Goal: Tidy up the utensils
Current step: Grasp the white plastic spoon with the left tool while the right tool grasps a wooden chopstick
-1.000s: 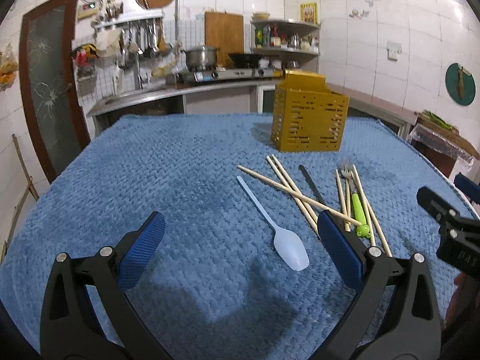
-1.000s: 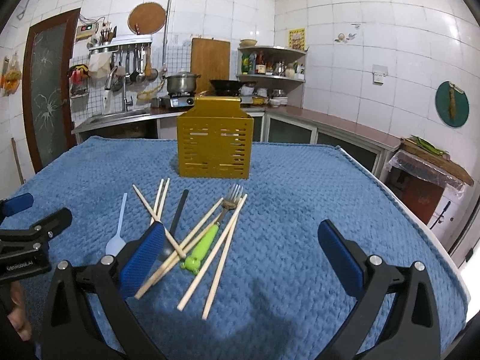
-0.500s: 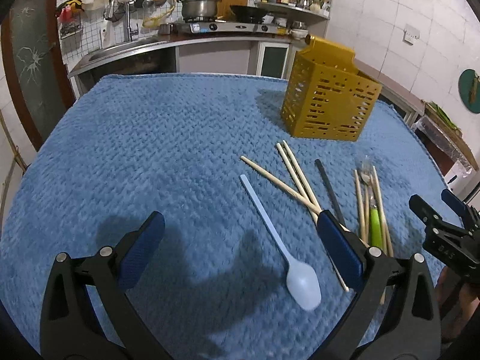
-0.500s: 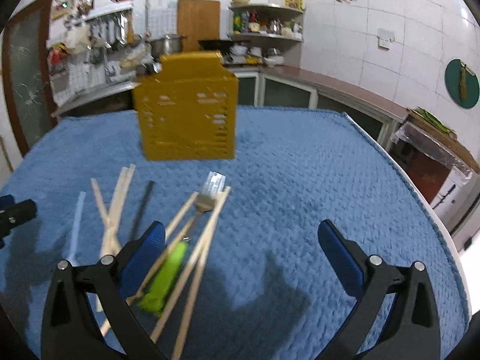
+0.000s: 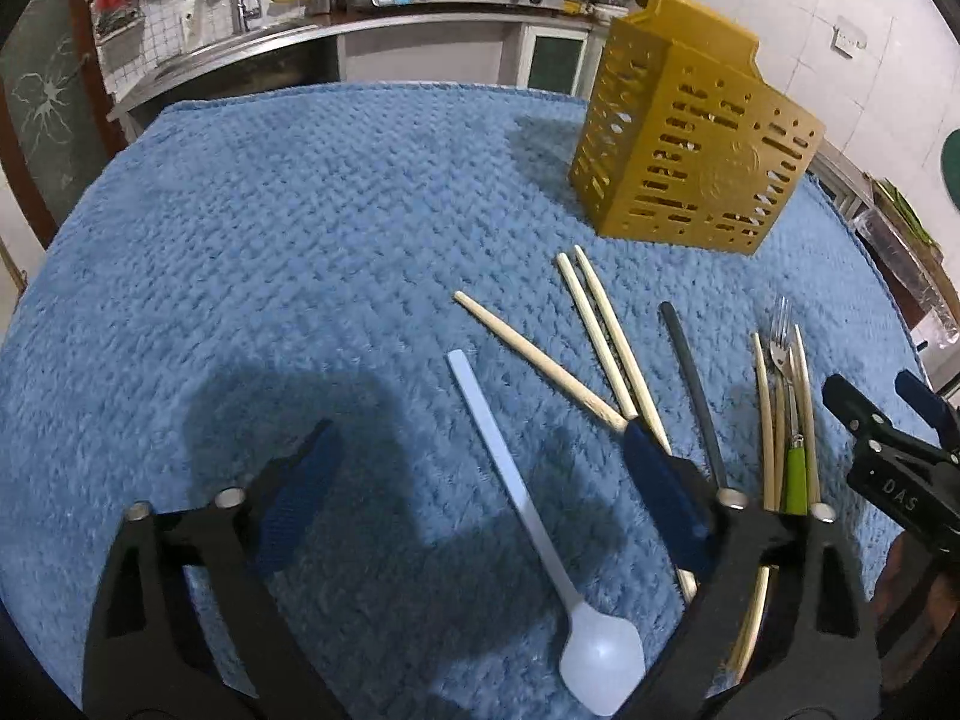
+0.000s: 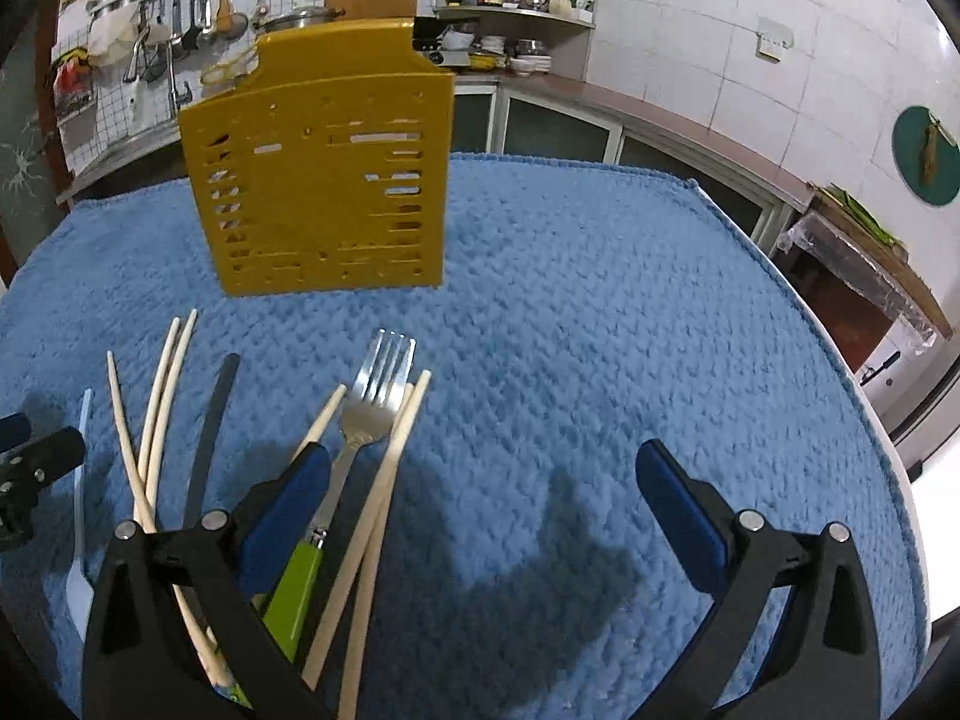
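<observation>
A white plastic spoon (image 5: 510, 480) lies on the blue cloth (image 5: 270, 252) between the fingers of my left gripper (image 5: 480, 480). Its jaws are closing and the pads do not touch the spoon. To the right lie several pale chopsticks (image 5: 600, 330), a dark stick (image 5: 690, 384) and a fork (image 5: 780, 342). In the right wrist view my right gripper (image 6: 480, 504) stands open over bare cloth. Its left finger (image 6: 288, 504) hangs over the fork (image 6: 378, 396) with the green handle (image 6: 294, 588) and several chopsticks (image 6: 384, 480). The yellow slotted caddy (image 6: 324, 180) stands upright behind them.
The caddy (image 5: 696, 150) is at the far right of the table in the left wrist view. The right gripper (image 5: 888, 456) shows at that view's right edge, close to the fork. The table's edge (image 6: 870, 408) runs down the right. Kitchen counters stand beyond.
Both grippers have come down and forward toward the utensils and tilted lower. The left jaws have narrowed a little around the spoon. The utensils have not moved.
</observation>
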